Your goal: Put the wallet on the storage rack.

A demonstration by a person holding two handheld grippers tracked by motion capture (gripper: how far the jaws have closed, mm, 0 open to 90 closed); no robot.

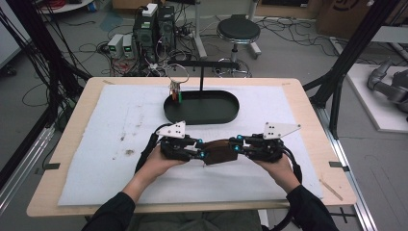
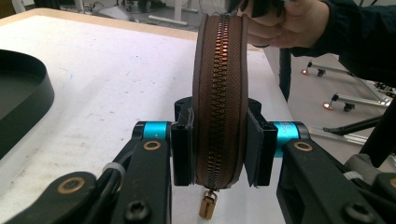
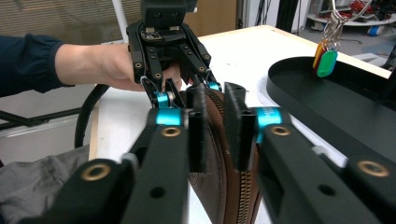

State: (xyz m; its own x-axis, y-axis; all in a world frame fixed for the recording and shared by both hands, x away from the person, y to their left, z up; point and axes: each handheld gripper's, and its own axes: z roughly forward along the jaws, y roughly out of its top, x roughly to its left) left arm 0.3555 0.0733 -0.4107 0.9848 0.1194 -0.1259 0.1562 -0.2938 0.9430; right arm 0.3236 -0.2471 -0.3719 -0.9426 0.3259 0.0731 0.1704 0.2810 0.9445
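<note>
Just in front of the black tray (image 1: 202,118), the left gripper (image 1: 199,153) pinches the left end of a brown zip pouch (image 1: 220,151), jaws pressed on both sides. The right gripper (image 1: 236,147) clamps its right end, holding it above the mat (image 1: 120,120).

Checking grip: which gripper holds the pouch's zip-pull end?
The left gripper: the brass pull dangles below its pads on the brown pouch; none shows by the right gripper.
</note>
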